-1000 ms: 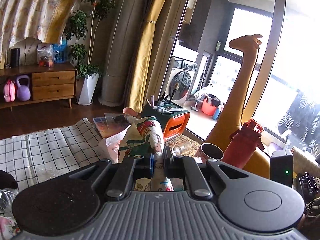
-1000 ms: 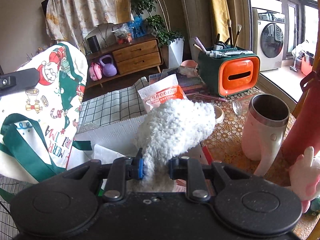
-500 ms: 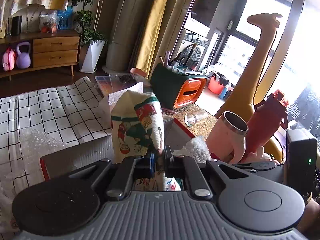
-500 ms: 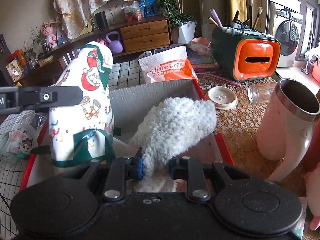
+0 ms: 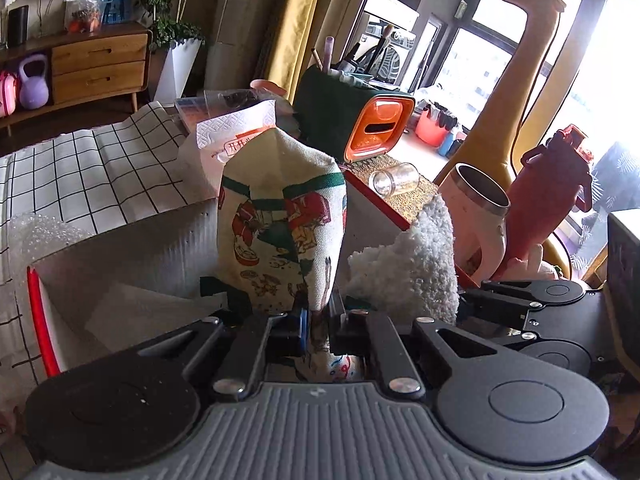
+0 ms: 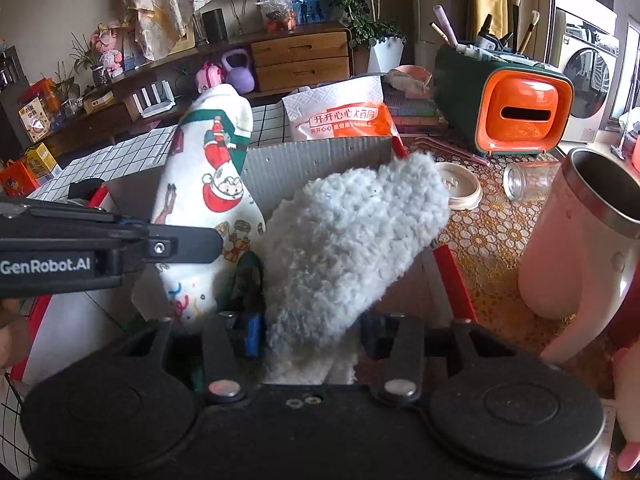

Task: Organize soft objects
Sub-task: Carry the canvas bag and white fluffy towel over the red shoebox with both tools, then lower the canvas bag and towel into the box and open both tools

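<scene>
My left gripper (image 5: 319, 326) is shut on a white Christmas-print cloth bag (image 5: 282, 228) with green trim, held upright over an open grey box with red edges (image 5: 120, 248). My right gripper (image 6: 310, 336) has its jaws spread wider around a fluffy white sock (image 6: 348, 240), which still sits between them over the same box (image 6: 320, 160). The sock also shows in the left wrist view (image 5: 408, 268), just right of the bag. The bag shows in the right wrist view (image 6: 208, 196) with the left gripper's side (image 6: 100, 252) in front of it.
A pink steel-lined mug (image 6: 580, 236), a red bottle (image 5: 548, 196), a glass jar (image 6: 528, 180) and a white lid (image 6: 460, 188) stand right of the box. An orange-and-white tissue pack (image 6: 340, 116) and a green-orange organizer (image 6: 504, 108) lie behind it. A checked cloth (image 5: 80, 168) covers the left.
Both grippers have moved down and forward over the box, carrying the bag and the sock. The right gripper's jaws have spread apart around the sock.
</scene>
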